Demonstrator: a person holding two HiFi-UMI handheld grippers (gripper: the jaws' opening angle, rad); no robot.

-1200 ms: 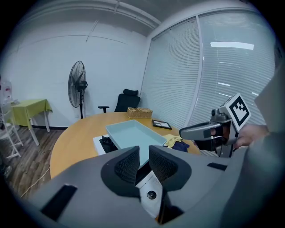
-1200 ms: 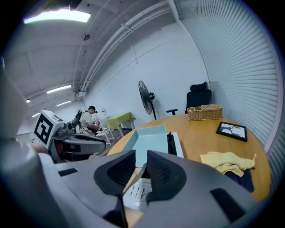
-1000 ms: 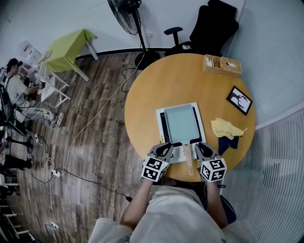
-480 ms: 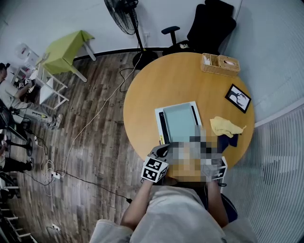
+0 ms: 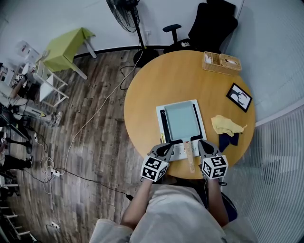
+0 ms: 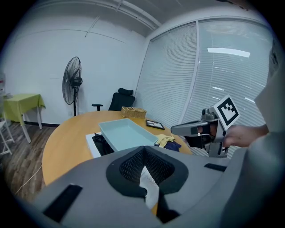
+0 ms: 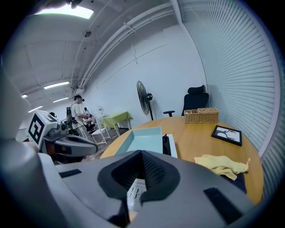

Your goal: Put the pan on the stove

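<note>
A pale blue rectangular pan (image 5: pixel 181 120) rests on the white stove (image 5: pixel 160 113) in the middle of the round wooden table (image 5: pixel 185 78). Its wooden handle (image 5: pixel 189 154) points at me, between my two grippers. My left gripper (image 5: pixel 166 148) is at the stove's near left corner, shut and empty. My right gripper (image 5: pixel 202 144) is just right of the handle, also shut with nothing held. In the left gripper view the jaws (image 6: pixel 144 149) meet in front of the pan (image 6: pixel 127 133). The right gripper view shows the same, with closed jaws (image 7: pixel 141 153) before the pan (image 7: pixel 144 139).
A yellow cloth (image 5: pixel 227 126) lies on a dark one (image 5: pixel 227 141) to the right of the stove. A picture frame (image 5: pixel 239 99) and a wicker basket (image 5: pixel 222 64) sit at the far right. Beyond the table stand a fan (image 5: pixel 126 14), a black chair (image 5: pixel 211 26) and a green table (image 5: pixel 66 47).
Both grippers and the pan stay where they were. The jaws of both grippers look drawn closer together than a second ago.
</note>
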